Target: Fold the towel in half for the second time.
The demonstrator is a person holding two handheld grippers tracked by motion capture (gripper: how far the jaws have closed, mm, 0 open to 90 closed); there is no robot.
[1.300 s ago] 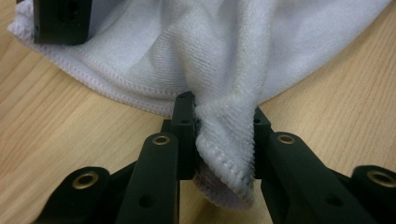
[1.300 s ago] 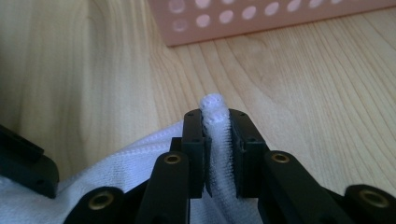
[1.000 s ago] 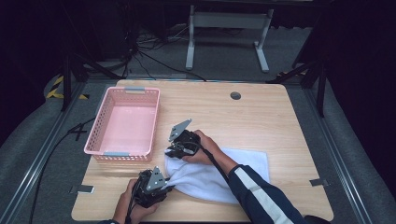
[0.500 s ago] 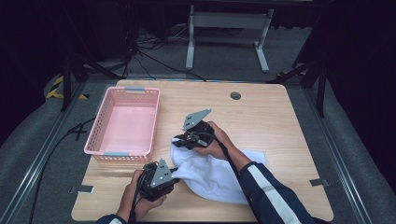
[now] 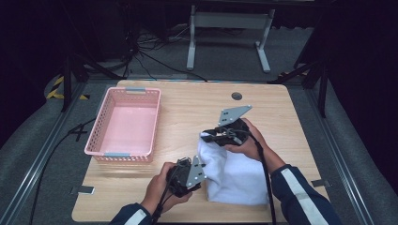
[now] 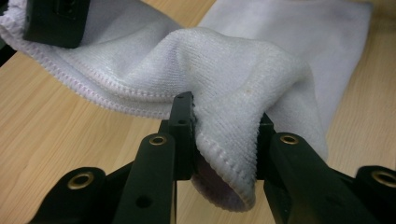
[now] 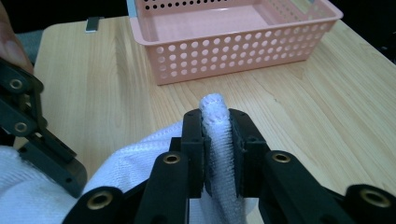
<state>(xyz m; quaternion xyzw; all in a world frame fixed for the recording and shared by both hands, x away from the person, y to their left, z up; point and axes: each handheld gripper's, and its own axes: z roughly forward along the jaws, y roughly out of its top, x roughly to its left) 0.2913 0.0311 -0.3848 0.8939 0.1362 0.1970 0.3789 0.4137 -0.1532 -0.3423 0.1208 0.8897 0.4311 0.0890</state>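
Right now both my tongs are clamped on the white towel: my left tongs pinch a bunched fold at its near left edge, my right tongs grip a thin ridge of cloth at its far left corner. That left side is lifted off the tabletop, while the rest lies flat toward the front right. The pink basket sits well apart on the left, with bare wood between it and the towel. Open wood also stretches behind my right hand toward the small round hole. Beyond the tabletop's far edge, cables trail over grey floor by a metal stand.
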